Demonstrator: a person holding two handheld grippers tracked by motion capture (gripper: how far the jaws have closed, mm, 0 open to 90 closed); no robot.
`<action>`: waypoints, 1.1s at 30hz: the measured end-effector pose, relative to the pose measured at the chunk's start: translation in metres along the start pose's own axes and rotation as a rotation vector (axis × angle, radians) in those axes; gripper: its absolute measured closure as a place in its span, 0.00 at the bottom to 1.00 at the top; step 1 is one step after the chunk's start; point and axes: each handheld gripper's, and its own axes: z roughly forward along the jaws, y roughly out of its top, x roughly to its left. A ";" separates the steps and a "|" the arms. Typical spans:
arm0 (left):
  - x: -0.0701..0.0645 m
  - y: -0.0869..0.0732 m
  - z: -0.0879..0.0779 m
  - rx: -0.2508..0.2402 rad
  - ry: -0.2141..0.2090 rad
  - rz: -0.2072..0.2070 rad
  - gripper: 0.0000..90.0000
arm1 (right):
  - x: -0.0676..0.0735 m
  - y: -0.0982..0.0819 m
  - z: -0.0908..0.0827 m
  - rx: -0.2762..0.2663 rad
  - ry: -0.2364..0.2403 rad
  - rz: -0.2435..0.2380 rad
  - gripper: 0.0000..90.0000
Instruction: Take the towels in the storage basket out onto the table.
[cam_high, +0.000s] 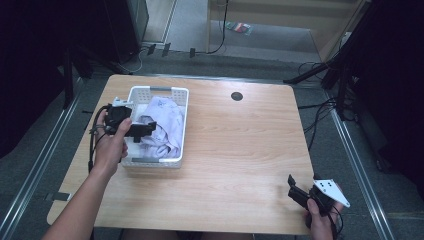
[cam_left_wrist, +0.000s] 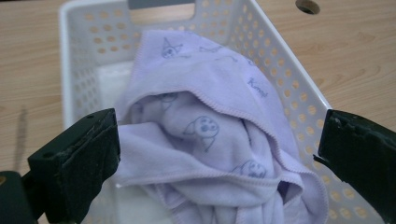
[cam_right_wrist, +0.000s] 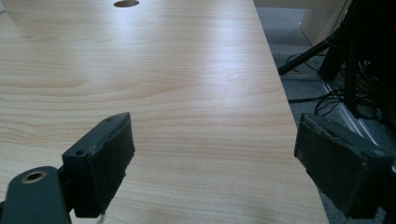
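Cloth (cam_left_wrist: 210, 140) lies bunched in the white basket (cam_high: 182, 125) at the surface's (cam_high: 240, 150) left, not yet gripped, so the lifting seems ahead. Left tongs (cam_high: 142, 129) hover just above it, jaws wide apart, the cloth between them and below. Right tongs (cam_high: 295, 190) wait well apart near the front right corner, open and holding nothing.

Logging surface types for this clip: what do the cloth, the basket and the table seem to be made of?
Cloth: soft lilac fabric, probably terry or microfibre; it folds loosely, has a stitched hem and printed cartoon faces.
Basket: white moulded plastic, smooth with a slight sheen; its walls carry regular round holes and a handle slot.
Table: light wood-grain top, likely laminate; the grain is even and reflects a soft glare.
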 end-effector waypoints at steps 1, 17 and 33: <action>0.000 0.000 0.000 0.000 0.000 0.000 0.00 | 0.000 0.000 0.000 0.000 0.000 0.000 0.14; -0.007 0.016 0.075 0.248 0.060 -0.043 0.00 | 0.000 0.000 0.000 0.000 0.004 0.000 0.13; -0.011 0.009 0.120 0.340 0.119 -0.014 0.00 | -0.001 0.000 0.000 0.003 0.012 0.009 0.13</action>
